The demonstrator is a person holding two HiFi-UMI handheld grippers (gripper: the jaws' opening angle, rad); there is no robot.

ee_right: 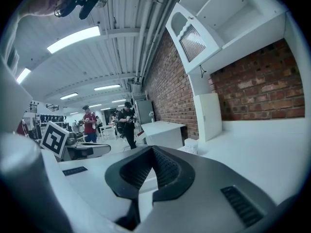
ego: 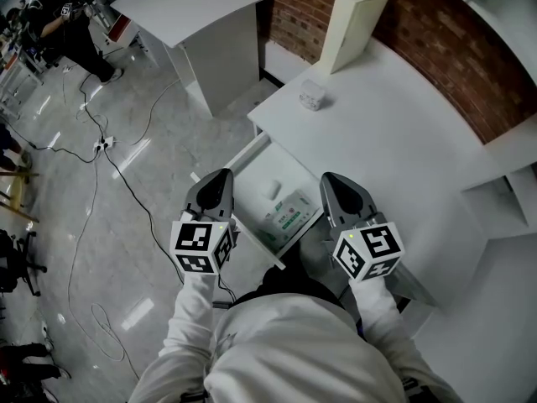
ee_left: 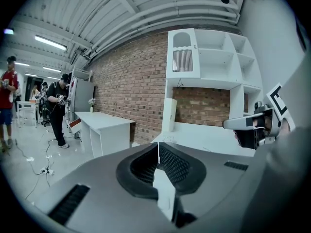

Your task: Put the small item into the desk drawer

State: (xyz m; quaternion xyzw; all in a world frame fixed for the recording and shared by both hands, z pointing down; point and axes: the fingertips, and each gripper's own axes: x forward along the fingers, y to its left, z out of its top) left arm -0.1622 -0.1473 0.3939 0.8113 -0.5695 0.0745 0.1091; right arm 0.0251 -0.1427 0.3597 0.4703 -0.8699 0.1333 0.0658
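**Small item [ego: 311, 96] on the bench, ahead of both claws, right one nearer**

Here's how it lies: the small item, a pale blocky thing, sits on the white bench [ego: 394, 141] near its far corner, outside the drawer [ego: 281, 168]. The drawer stands open right below me. In it I see a green-and-white packet [ego: 289, 215] and a white bit [ego: 273, 190] beside it.

My left claw [ego: 220, 176] hangs over the drawer's front rim, tips pressed together, nothing in them. My right claw [ego: 336, 180] hangs at the drawer's right edge, tips also together and empty.

From the right claw the block is straight ahead and a touch to the left. From the left claw it's ahead and well off to the right, across the open drawer. So the right is the nearer one.

I can't tell the block's long axis; it's too small, and it looks about square.

One caution: that white bit in the drawer could be the thing meant, already in. If it's the block instead, it lies on the bench, apart from both claws.
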